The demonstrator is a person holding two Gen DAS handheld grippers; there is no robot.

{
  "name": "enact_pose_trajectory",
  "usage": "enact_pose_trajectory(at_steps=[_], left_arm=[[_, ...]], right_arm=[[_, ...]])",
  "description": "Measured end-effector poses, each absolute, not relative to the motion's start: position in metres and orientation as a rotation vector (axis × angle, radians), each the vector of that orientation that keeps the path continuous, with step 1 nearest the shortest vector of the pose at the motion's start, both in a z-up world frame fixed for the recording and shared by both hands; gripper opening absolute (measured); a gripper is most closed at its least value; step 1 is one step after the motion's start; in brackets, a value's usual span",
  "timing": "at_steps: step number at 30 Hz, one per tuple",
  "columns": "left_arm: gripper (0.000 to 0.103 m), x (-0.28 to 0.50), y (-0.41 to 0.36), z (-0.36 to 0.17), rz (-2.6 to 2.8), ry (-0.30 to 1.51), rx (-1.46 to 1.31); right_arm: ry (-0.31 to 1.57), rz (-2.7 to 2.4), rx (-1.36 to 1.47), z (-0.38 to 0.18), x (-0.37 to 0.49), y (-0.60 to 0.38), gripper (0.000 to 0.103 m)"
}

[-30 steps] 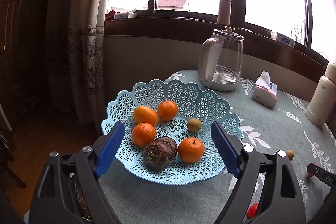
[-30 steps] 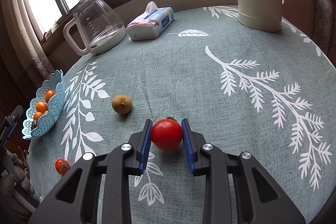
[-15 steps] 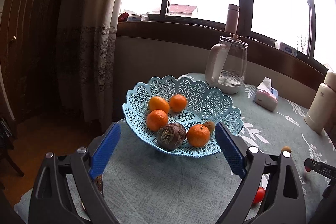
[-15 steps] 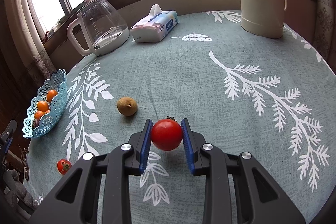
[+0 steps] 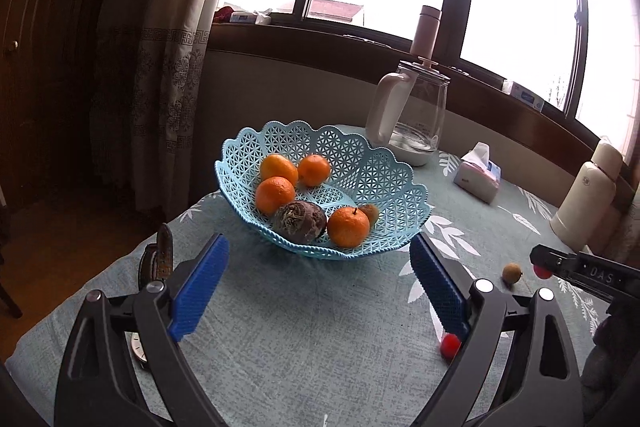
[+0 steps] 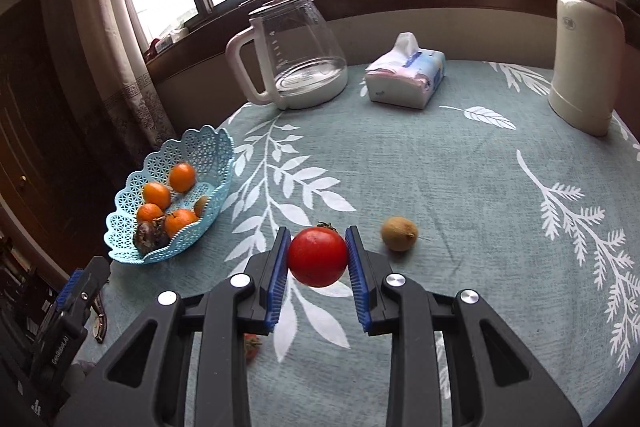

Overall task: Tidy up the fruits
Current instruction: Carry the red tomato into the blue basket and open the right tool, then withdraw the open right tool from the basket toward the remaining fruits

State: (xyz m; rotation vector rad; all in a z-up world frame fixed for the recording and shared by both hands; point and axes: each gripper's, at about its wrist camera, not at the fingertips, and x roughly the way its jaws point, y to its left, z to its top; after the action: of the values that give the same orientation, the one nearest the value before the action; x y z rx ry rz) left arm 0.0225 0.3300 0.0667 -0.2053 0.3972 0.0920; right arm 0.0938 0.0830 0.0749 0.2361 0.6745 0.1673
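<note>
A light-blue lattice basket holds several oranges, a dark rough fruit and a small brown fruit. My left gripper hangs open in front of the basket with nothing between its blue pads. My right gripper is shut on a red tomato, lifted above the tablecloth. A brown kiwi-like fruit lies on the cloth just right of it. A small red tomato lies partly hidden behind the gripper fingers.
A glass kettle, a tissue pack and a cream thermos stand at the back of the round table. A wristwatch lies near the table's left edge. Curtain and window sill lie behind.
The left gripper has drawn back from the basket, which looks smaller and farther. The right gripper has lifted the tomato and swung left, so the kiwi now lies to its right.
</note>
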Motion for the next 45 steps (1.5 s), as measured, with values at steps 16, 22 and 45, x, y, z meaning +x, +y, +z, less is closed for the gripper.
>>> enact_pose_trajectory(at_steps=[16,22,45], left_arm=[[0.094,0.028,0.344,0.061,0.09,0.423,-0.282],[0.094,0.029,0.346,0.059,0.086,0.432,-0.298],[0.094,0.031,0.343,0.059,0.092,0.431,-0.281]], right_arm=[[0.741,0.389,0.145,0.095,0.156,0.193,0.029],[0.753,0.383,0.167,0.095,0.168,0.197,0.03],[0.746,0.169,0.324,0.056,0.126,0.101,0.052]])
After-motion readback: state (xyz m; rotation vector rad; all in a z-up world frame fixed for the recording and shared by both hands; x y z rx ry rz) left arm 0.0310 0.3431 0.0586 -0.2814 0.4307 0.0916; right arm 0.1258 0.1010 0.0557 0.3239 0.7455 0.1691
